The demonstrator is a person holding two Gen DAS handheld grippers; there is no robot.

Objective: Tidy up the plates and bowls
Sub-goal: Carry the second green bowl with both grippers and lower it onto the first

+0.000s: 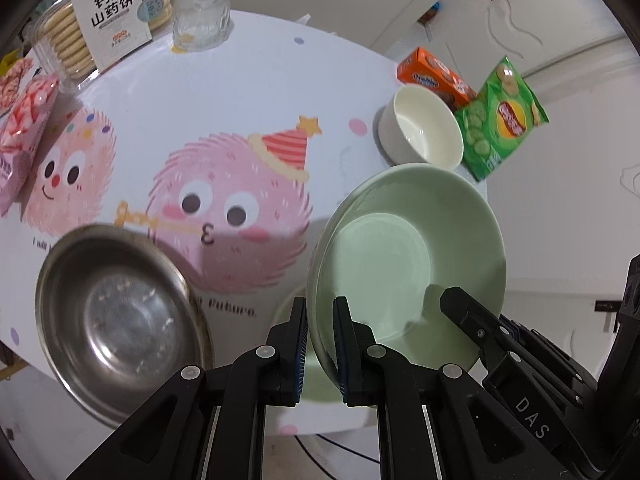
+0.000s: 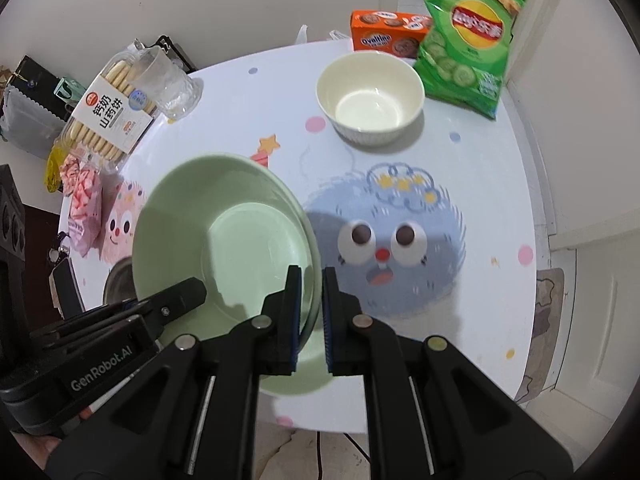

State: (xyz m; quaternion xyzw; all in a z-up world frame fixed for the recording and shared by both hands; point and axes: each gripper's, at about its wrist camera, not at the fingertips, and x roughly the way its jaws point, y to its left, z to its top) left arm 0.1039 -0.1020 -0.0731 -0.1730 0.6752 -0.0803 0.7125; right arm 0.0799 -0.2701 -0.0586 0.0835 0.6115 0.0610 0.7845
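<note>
Green plate [image 1: 404, 256] hangs tilted above the counter [image 1: 240, 92], its opposite rims pinched in the nearly closed jaws of the left gripper [image 1: 320, 344] and right gripper [image 2: 311, 312]; steel bowl [image 1: 116, 316] sits just left, white bowl [image 2: 370, 98] farther ahead.

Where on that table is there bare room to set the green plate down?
Open tablecloth over the blue monster print, between the white bowl and the near edge. Also mid-table between glass and steel bowl. Snacks crowd the far edge.
</note>
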